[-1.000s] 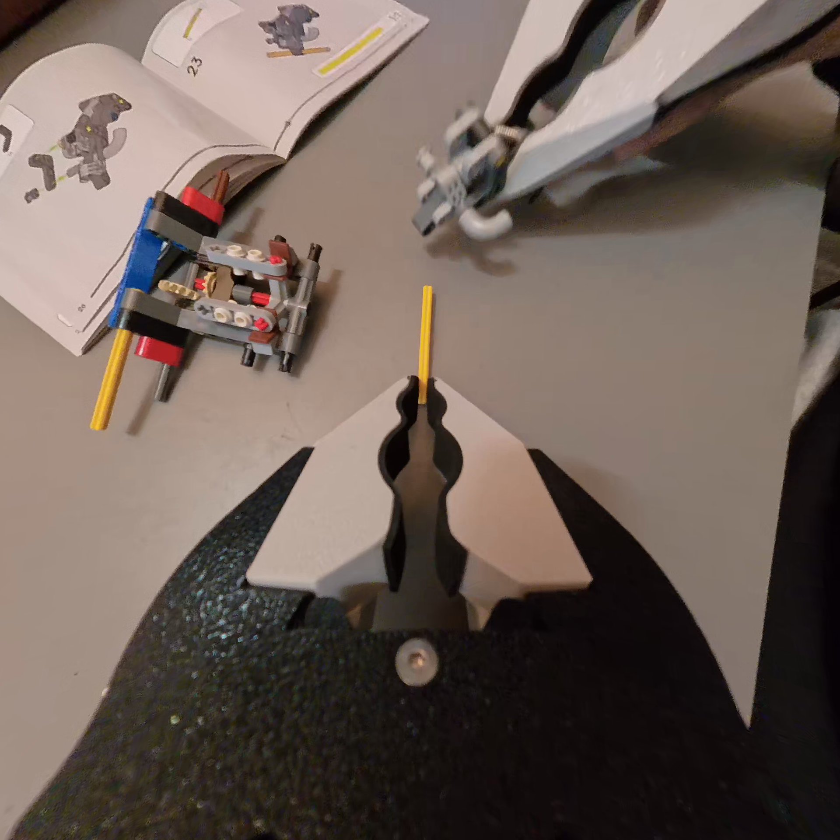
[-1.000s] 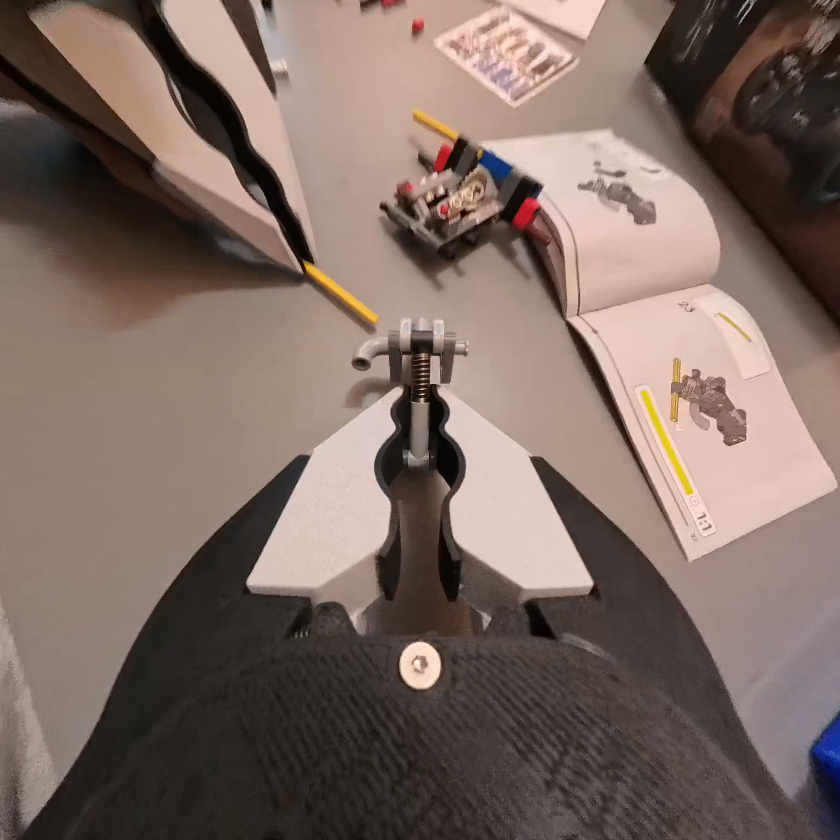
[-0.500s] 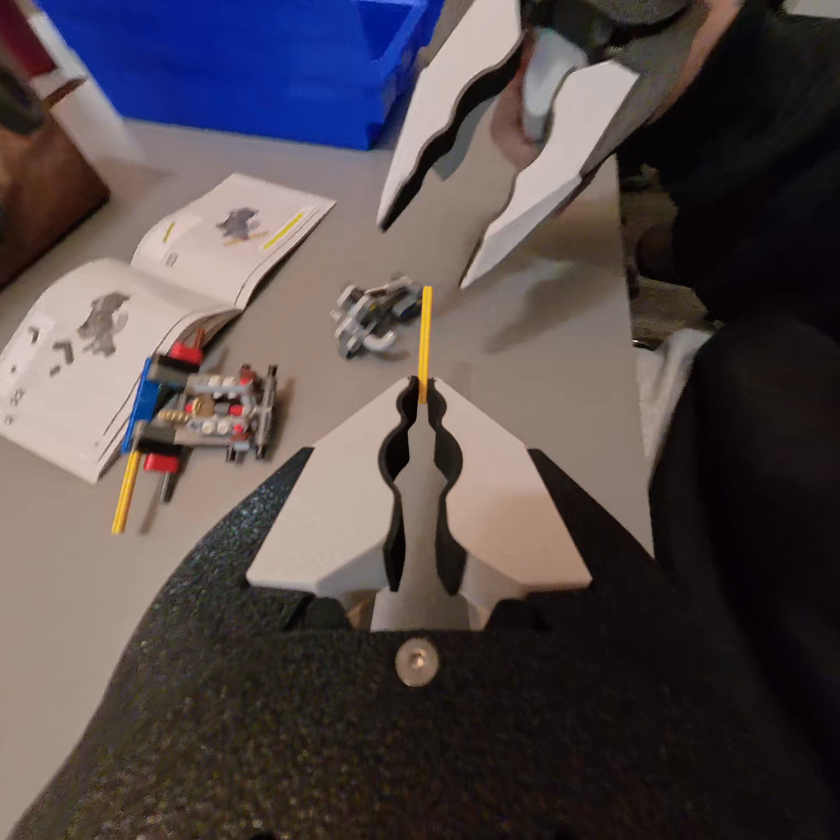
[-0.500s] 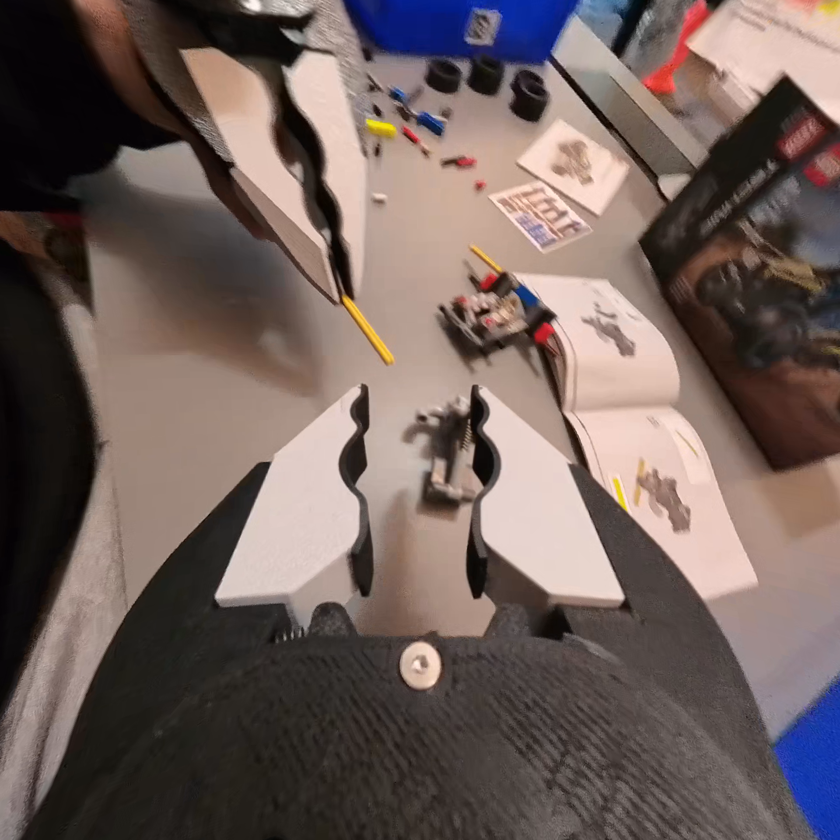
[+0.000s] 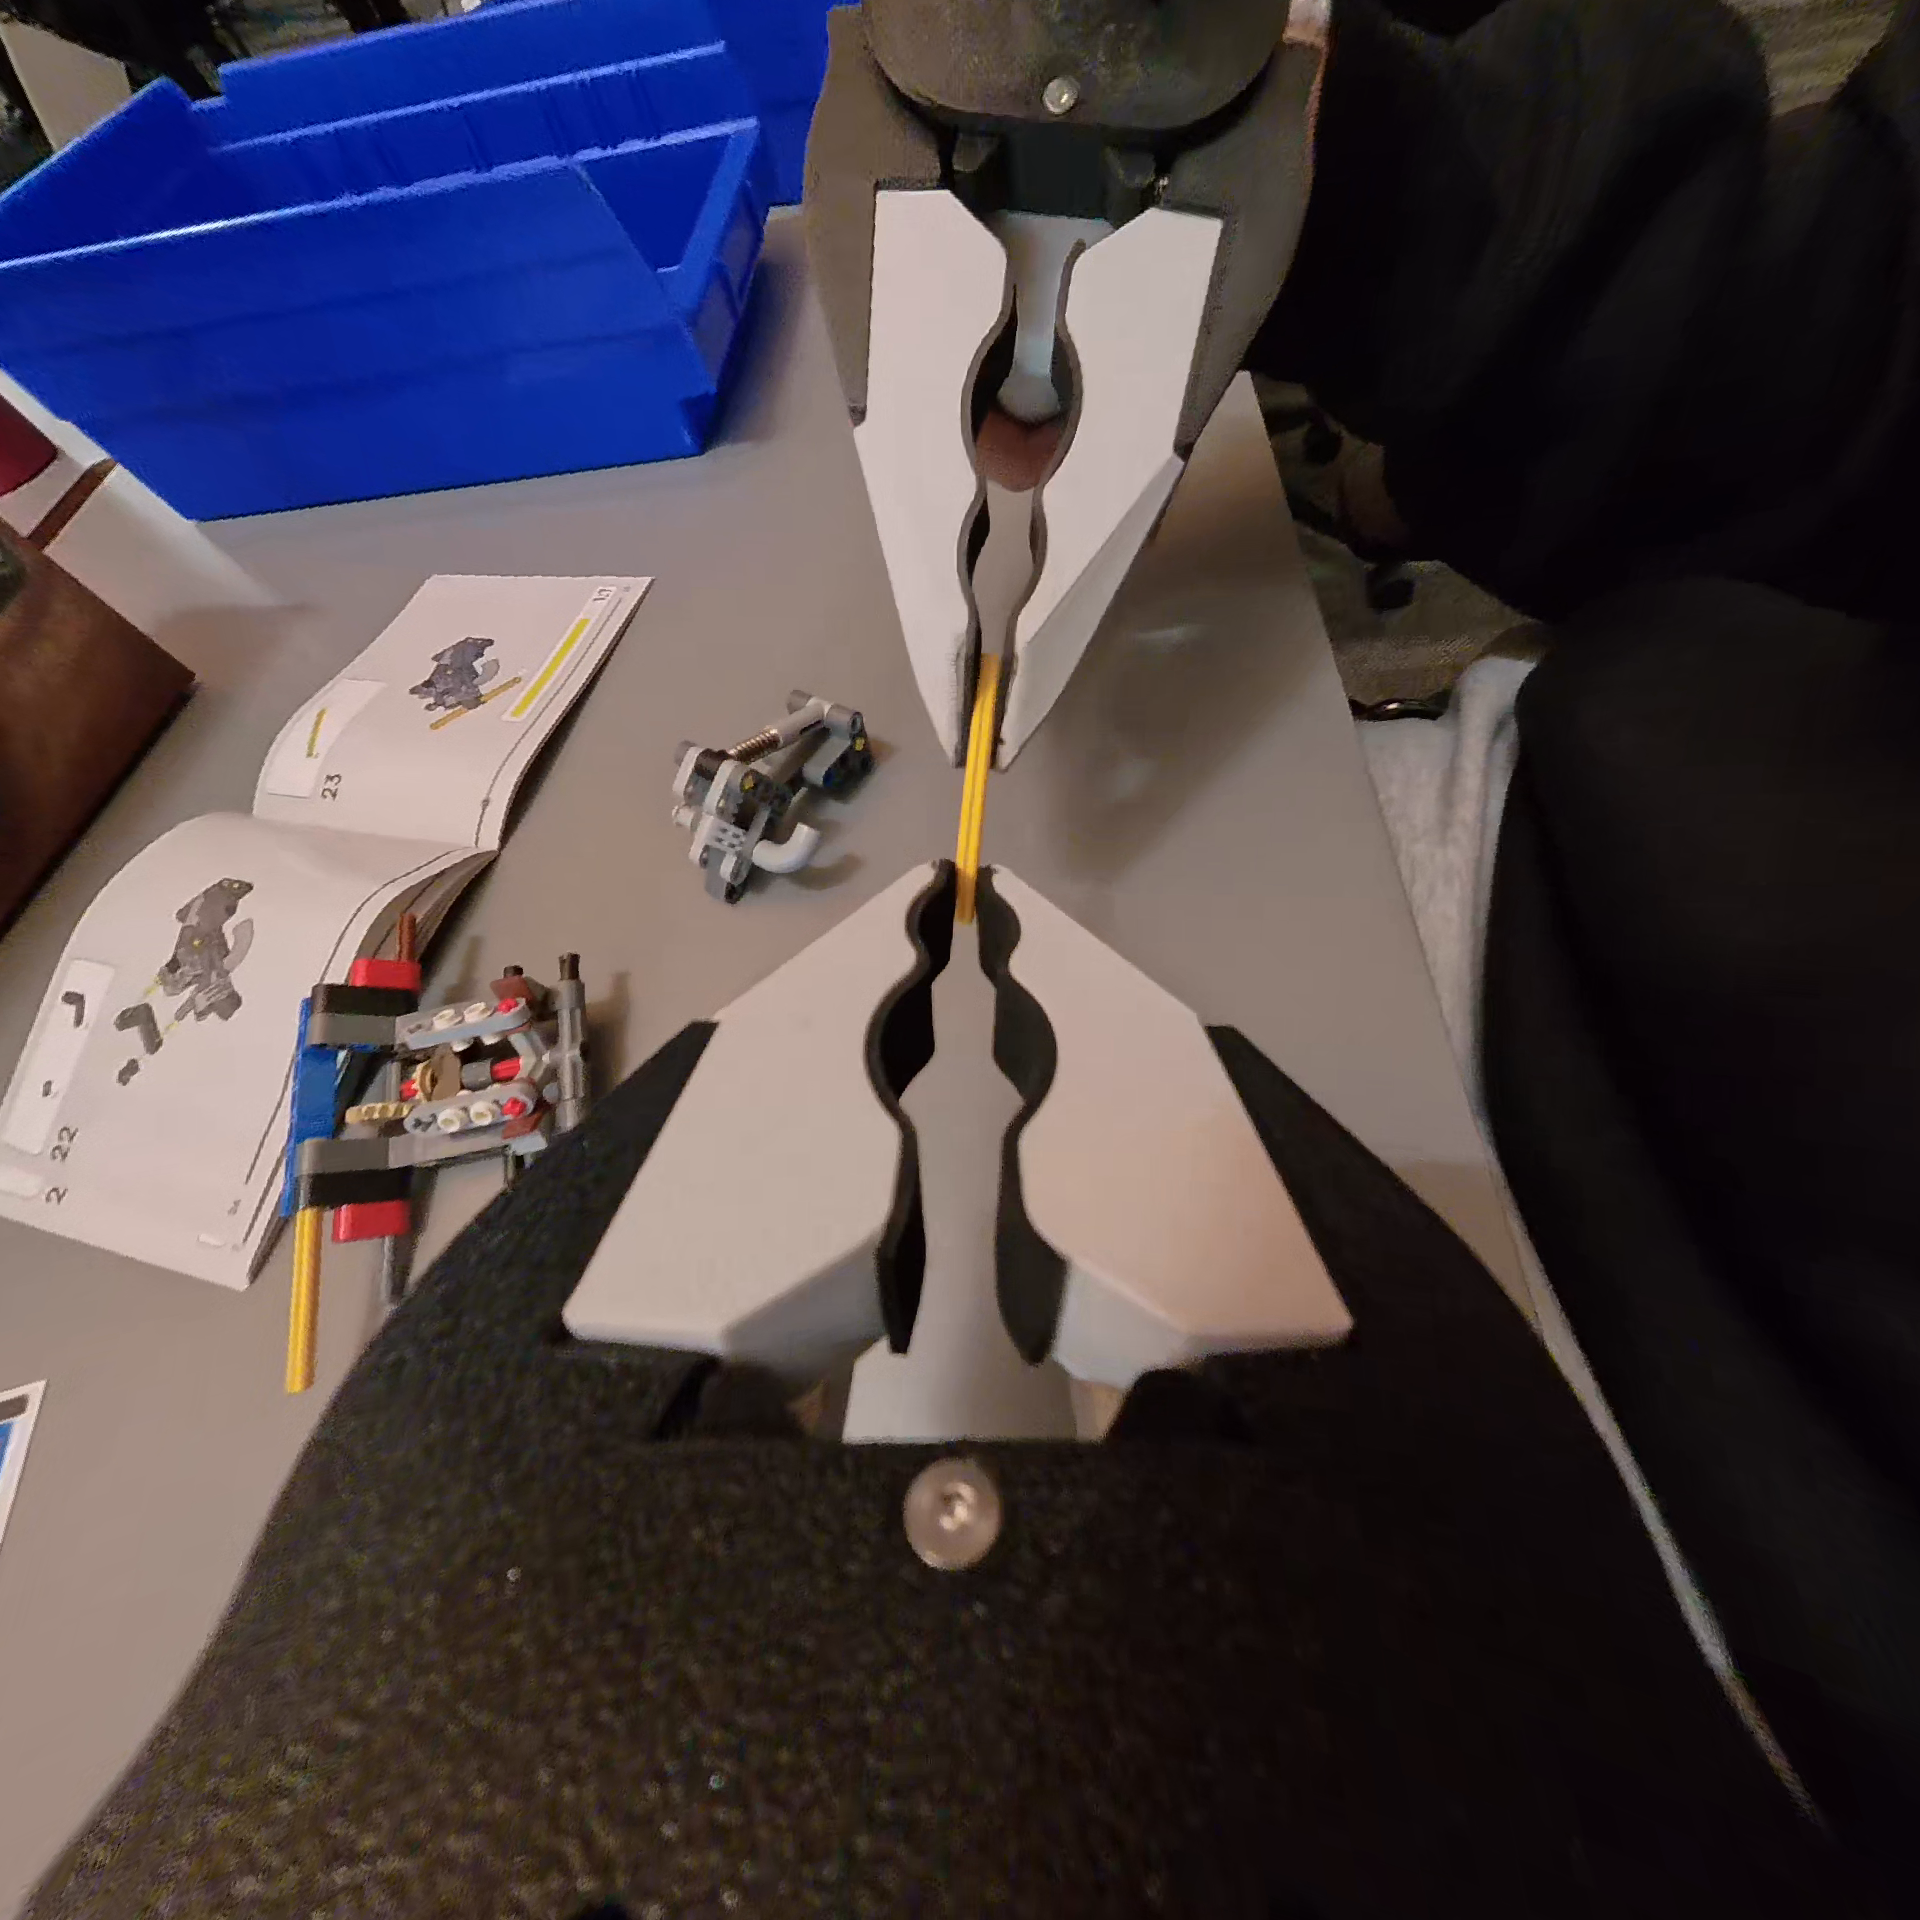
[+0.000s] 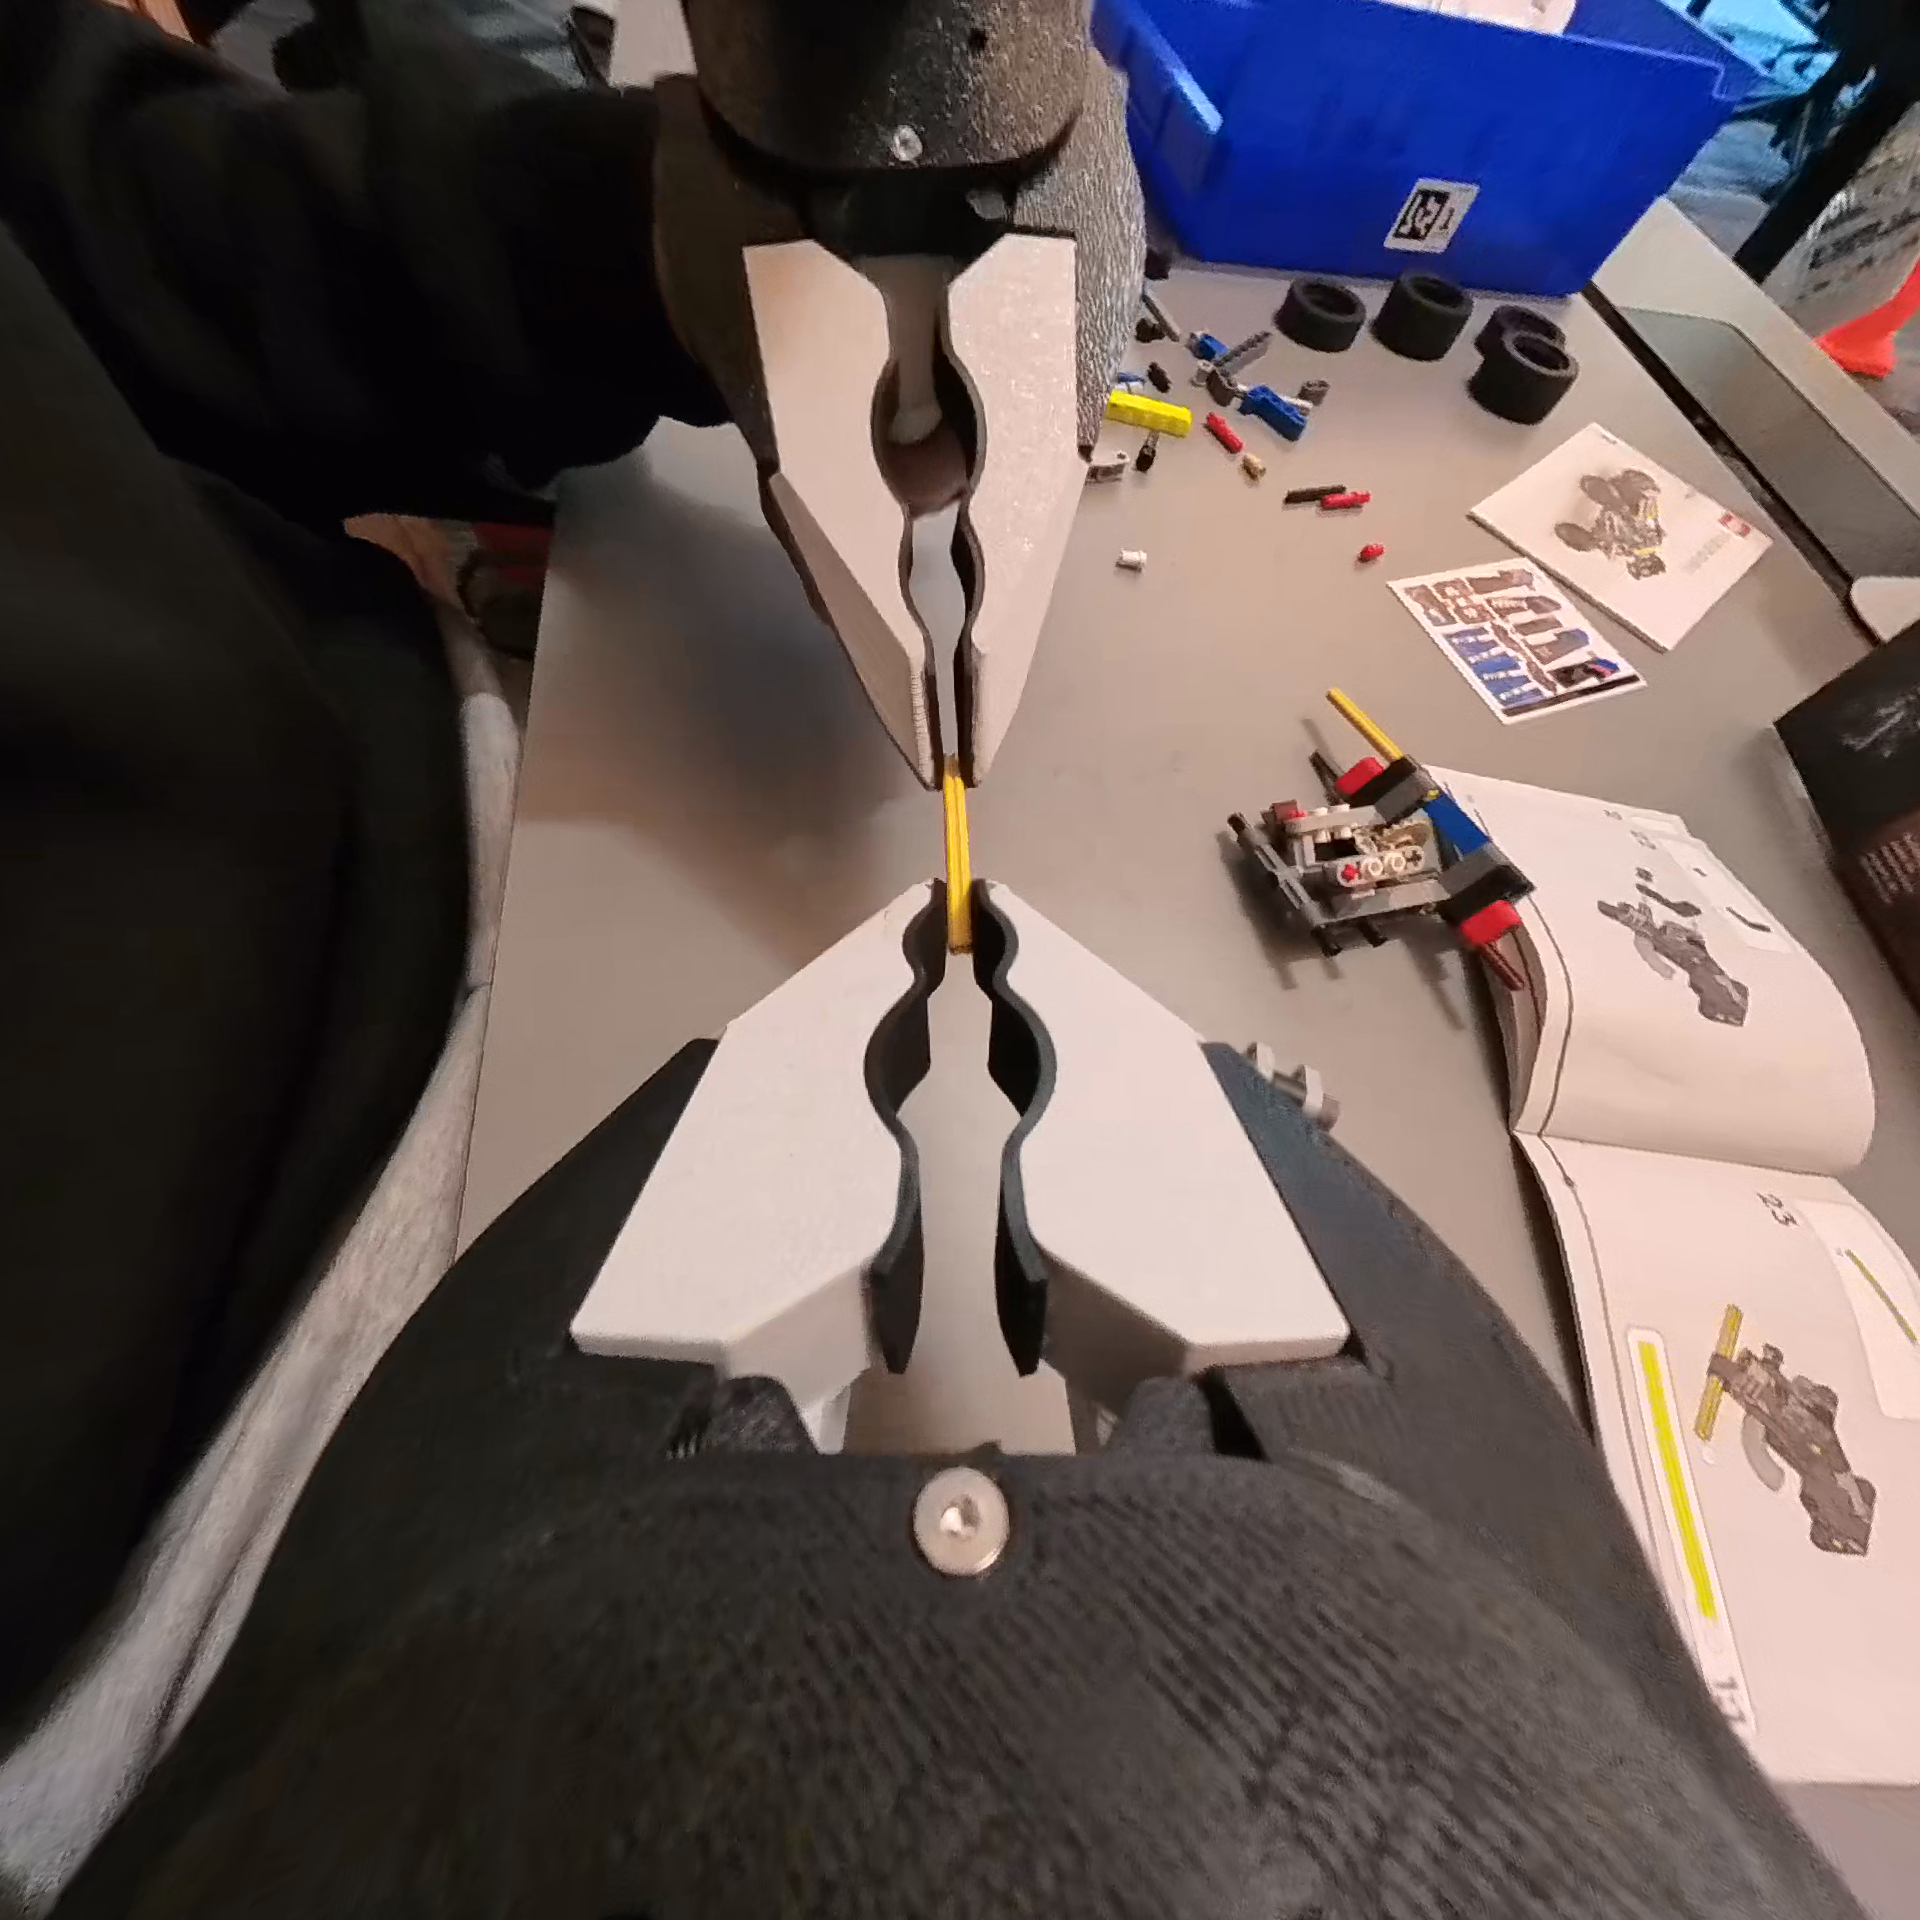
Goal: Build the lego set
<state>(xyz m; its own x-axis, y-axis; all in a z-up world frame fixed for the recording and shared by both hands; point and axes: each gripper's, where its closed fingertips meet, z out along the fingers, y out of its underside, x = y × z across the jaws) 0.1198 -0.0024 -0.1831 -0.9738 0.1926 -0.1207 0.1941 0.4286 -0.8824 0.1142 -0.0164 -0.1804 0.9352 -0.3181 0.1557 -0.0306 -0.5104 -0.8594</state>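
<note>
A thin yellow axle (image 5: 975, 810) is held level above the grey table (image 5: 1195, 935) between both grippers. My left gripper (image 5: 964, 883) is shut on its near end. My right gripper (image 5: 982, 753) comes in from the far side, tip to tip, and is shut on the other end. The right wrist view shows the same: my right gripper (image 6: 958, 899), the axle (image 6: 956, 842), my left gripper (image 6: 951, 774). A small grey sub-assembly with a spring (image 5: 764, 800) lies loose on the table. The chassis build (image 5: 447, 1091), with a second yellow axle, lies by the open instruction booklet (image 5: 208, 997).
Blue bins (image 5: 416, 312) stand at the back. In the right wrist view, loose small parts (image 6: 1236, 416), black tyres (image 6: 1423, 322), a sticker sheet (image 6: 1507, 639), a leaflet (image 6: 1621, 530) and a dark box (image 6: 1860, 790) lie beyond the chassis (image 6: 1371, 862). A person's dark sleeve (image 5: 1662, 935) borders the table edge.
My right gripper opened, left the grey spring sub-assembly on the table, then swung up and shut on the free end of the yellow axle. My left gripper lifted higher, still holding it.
</note>
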